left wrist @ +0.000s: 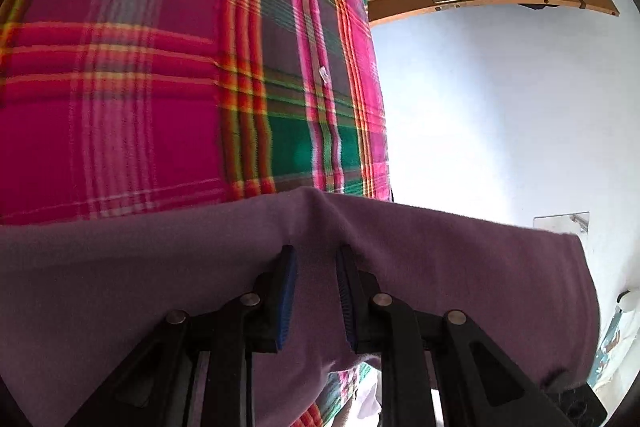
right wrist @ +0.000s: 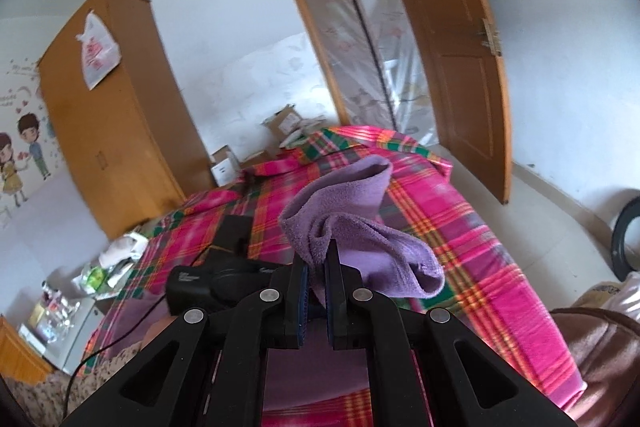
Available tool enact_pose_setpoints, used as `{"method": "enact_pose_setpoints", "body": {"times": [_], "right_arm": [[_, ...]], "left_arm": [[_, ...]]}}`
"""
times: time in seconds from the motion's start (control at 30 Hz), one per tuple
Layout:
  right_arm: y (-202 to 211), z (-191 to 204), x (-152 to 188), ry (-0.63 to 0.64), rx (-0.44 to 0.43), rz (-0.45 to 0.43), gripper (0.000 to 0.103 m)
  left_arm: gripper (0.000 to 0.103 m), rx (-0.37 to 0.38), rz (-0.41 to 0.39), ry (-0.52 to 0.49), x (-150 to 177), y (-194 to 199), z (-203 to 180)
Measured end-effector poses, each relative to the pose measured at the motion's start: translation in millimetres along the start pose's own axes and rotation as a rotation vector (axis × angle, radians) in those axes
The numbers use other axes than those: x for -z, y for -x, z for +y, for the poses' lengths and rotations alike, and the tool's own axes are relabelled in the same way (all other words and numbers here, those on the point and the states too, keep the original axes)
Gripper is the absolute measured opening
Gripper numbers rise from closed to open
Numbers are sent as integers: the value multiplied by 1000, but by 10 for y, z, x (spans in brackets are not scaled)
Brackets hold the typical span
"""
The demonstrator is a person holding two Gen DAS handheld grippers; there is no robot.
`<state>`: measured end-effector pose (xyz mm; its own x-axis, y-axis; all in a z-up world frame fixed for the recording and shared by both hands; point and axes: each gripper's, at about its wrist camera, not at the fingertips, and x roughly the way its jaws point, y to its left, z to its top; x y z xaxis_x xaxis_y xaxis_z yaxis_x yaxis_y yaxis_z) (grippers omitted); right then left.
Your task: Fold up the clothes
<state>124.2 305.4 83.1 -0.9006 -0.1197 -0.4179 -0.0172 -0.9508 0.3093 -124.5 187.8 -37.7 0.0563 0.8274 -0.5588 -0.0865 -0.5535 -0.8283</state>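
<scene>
Purple cloth [right wrist: 352, 227] pinched in both hand-held grippers [left wrist: 316, 259] [right wrist: 316, 267], above plaid bedsheet [right wrist: 480, 235].

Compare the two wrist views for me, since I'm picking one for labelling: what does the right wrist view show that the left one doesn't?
Only the right wrist view shows the wardrobe, the plastic bag hanging on it, cardboard boxes and the curtained doorway. Only the left wrist view shows a wall switch plate. Both show the purple garment pinched in a gripper, right gripper and left gripper, plus the plaid bedsheet and wooden door.
</scene>
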Motion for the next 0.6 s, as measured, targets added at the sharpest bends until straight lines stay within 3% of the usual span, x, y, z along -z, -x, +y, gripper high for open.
{"method": "enact_pose_setpoints", "body": {"times": [0.17,0.37,0.6], "right_arm": [[-47,235,72,73,-16,23,7],[-180,549,254,166,-52,73,7],[-446,793,563,239,-39,133,7]], "left_arm": [[21,24,-48,33,18,376,93],[21,65,-110,5,151,985,91],[22,43,-196,1,505,1550,185]]}}
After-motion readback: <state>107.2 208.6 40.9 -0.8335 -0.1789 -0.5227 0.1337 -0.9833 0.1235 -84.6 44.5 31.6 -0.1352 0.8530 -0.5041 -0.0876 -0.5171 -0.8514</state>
